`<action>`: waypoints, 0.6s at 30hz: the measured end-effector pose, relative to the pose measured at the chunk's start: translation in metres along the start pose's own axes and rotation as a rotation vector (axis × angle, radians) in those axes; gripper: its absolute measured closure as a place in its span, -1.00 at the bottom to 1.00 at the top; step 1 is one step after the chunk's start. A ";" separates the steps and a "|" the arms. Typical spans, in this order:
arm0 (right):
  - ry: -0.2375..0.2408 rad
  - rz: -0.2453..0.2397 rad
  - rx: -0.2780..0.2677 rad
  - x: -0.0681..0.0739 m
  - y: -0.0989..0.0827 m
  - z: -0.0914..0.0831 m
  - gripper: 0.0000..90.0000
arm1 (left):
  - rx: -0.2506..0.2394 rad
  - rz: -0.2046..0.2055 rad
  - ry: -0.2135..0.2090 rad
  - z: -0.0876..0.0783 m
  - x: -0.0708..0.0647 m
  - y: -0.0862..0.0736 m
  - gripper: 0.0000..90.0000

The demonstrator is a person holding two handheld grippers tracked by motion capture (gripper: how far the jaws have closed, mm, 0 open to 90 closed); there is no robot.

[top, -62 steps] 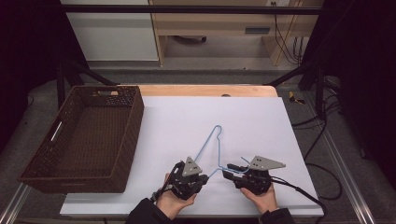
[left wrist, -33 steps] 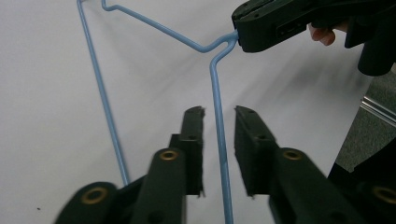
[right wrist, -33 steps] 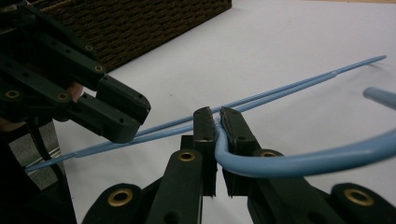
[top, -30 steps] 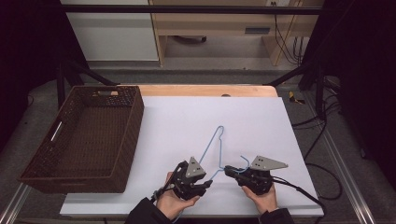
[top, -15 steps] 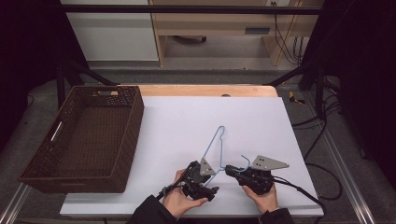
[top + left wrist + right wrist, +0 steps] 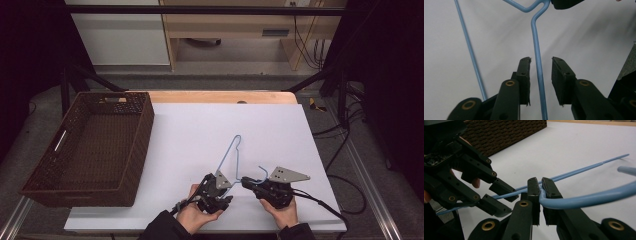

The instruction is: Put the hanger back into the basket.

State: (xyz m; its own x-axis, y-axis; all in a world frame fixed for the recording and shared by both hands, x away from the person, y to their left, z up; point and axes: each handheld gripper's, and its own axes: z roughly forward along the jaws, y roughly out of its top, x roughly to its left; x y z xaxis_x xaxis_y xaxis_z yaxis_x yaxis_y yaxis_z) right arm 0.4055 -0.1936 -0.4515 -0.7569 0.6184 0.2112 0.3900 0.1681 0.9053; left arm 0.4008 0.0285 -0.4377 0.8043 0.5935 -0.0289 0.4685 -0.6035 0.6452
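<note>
White table top under dim room light, and the blue wire hanger [image 6: 233, 159] lies flat on it near the front edge, its triangle reaching away toward the middle and its hook curling beside the right gripper [image 6: 246, 182]. That gripper has its jaws pinched tight on the wire right at the neck, where the hook bends off the twisted shoulder; the right gripper view shows the pads squeezing the hanger [image 6: 584, 199] with no gap. Over to the left gripper [image 6: 227, 200]: its jaws have just been closing, and in its own view one straight arm of the hanger [image 6: 537, 62] runs up between the pads, close to the left one but with daylight on both sides, so nothing gripped yet. To do this well, I'd say centre that wire between the pads, keep the jaws square to it, then close fully before any lift, while the right hand holds the neck steady so the frame can't swivel. Further out, the brown wicker basket [image 6: 131, 172] sits empty at the table's left side, well apart from both hands
</note>
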 end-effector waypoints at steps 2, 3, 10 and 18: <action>0.000 0.000 0.000 0.000 0.000 0.000 0.90 | -0.005 -0.002 0.013 -0.001 -0.001 0.000 0.59; 0.000 -0.001 0.000 0.000 0.000 0.000 0.90 | -0.010 -0.004 0.013 0.000 -0.001 0.000 0.62; 0.001 -0.004 -0.002 0.000 0.000 0.000 0.90 | -0.013 -0.026 0.022 0.000 -0.001 0.000 0.80; -0.008 -0.014 -0.002 0.001 0.001 -0.001 0.90 | -0.026 -0.055 0.036 -0.002 -0.001 0.001 0.92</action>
State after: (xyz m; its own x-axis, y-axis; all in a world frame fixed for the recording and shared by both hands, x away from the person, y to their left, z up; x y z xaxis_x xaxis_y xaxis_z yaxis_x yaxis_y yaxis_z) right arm 0.4043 -0.1932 -0.4500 -0.7578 0.6225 0.1954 0.3781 0.1749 0.9091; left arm 0.4002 0.0285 -0.4358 0.7637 0.6445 -0.0380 0.5018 -0.5555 0.6631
